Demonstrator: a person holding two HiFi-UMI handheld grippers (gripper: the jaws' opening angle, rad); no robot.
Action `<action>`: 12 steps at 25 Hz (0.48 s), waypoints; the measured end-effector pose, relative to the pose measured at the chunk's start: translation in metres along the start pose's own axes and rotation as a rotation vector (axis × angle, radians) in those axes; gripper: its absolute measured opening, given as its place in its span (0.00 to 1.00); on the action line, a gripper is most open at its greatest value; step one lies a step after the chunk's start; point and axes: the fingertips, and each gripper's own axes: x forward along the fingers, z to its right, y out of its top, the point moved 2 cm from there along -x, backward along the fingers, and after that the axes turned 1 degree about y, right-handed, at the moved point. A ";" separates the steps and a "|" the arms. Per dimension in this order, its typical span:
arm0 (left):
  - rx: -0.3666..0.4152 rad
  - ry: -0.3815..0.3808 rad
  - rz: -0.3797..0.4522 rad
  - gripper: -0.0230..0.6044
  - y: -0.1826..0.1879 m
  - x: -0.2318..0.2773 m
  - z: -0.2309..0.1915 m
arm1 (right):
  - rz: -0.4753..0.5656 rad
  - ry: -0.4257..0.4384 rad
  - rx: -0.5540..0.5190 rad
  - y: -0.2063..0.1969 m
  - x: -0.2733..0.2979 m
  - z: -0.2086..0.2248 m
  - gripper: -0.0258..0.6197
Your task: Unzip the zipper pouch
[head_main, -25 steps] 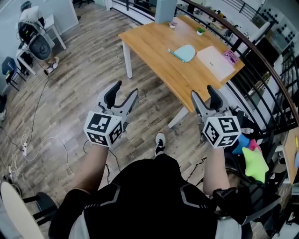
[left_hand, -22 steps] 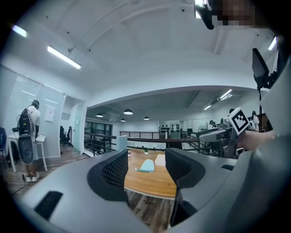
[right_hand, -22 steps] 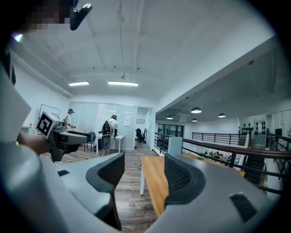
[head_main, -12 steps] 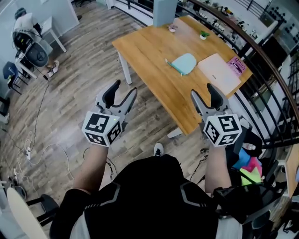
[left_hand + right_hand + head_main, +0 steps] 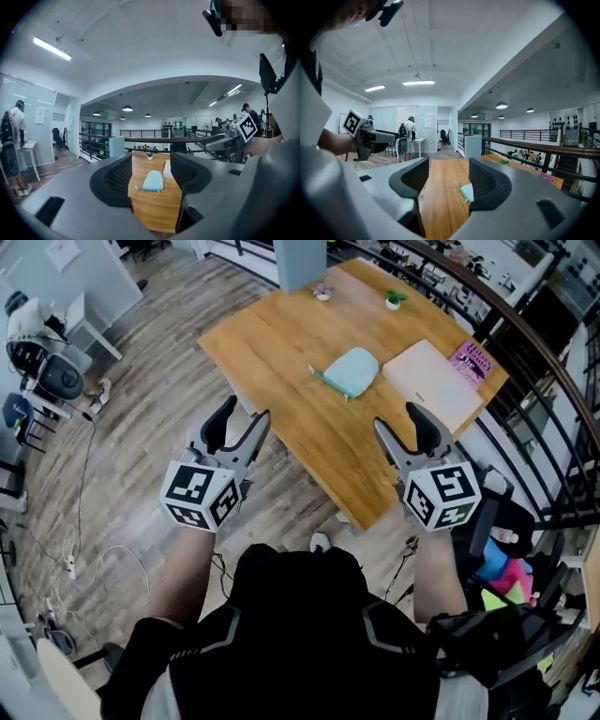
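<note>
A light blue zipper pouch (image 5: 350,371) lies flat on the wooden table (image 5: 281,343), its zipper edge facing the near left. It shows between the jaws in the left gripper view as the pouch (image 5: 152,181), and partly behind the right jaw in the right gripper view as the pouch (image 5: 466,191). My left gripper (image 5: 236,419) hangs open over the floor beside the table's near left edge. Over the table's near corner, my right gripper (image 5: 401,427) is open too. Both are empty and well short of the pouch.
A pale notebook (image 5: 430,382) and a pink booklet (image 5: 476,360) lie right of the pouch. A small potted plant (image 5: 394,299) stands at the far edge. A black railing (image 5: 525,362) runs along the right. Cables (image 5: 89,554) trail on the wooden floor at left.
The view has moved forward: the table and pouch have come nearer and lower in the head view. Both grippers stay open and now reach the table's near edge.
</note>
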 end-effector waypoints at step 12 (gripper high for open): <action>0.001 -0.135 -0.008 0.46 -0.001 0.072 -0.040 | -0.029 -0.100 -0.009 0.003 0.043 0.018 0.47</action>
